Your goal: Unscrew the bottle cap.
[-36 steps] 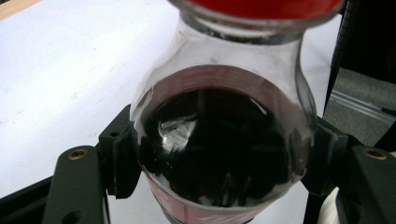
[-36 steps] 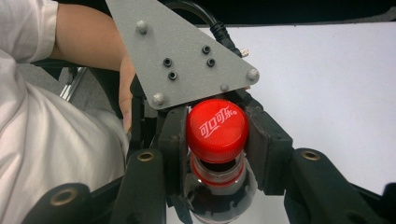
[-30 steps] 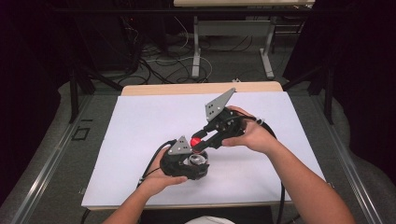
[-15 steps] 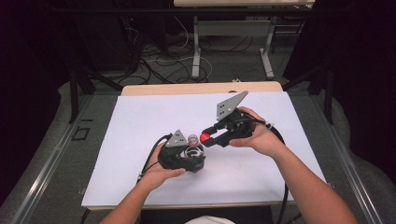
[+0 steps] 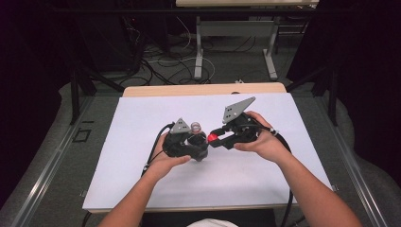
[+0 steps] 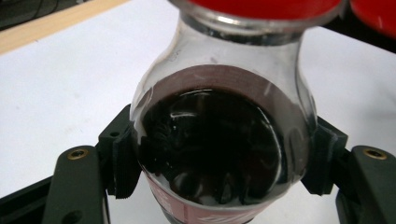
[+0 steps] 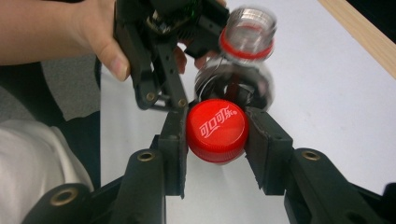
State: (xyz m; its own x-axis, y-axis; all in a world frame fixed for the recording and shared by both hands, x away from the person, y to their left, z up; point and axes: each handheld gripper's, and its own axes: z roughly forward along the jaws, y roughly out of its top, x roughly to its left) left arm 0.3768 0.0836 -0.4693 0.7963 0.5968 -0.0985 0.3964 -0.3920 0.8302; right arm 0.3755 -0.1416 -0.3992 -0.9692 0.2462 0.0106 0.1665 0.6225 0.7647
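The right gripper (image 7: 215, 133), rising from the bottom of its own view, is clamped on a red cap (image 7: 216, 130): the ribbed black pads press its sides at the frame's centre, so the round plastic lid with white lettering faces the camera and cannot roll free. Just above it, in the upper middle of that frame, the bottle (image 7: 243, 56) shows an open clear neck with a red ring below the thread, which suggests the cap is off and held clear of the mouth.

The left gripper (image 6: 219, 154) is closed on the bottle's body (image 6: 210, 140); the pads bite either side of the rounded, glossy transparent shoulder, low in its frame, probably to steady it. Dark liquid fills the bulge, and a red label edge shows at the bottom.

In the high view both grippers meet just left of the frame's centre, the cap (image 5: 213, 137) a small red dot between them, over a matt white sheet (image 5: 142, 189) covering the table (image 5: 198, 89), whose pale wooden edge shows behind.
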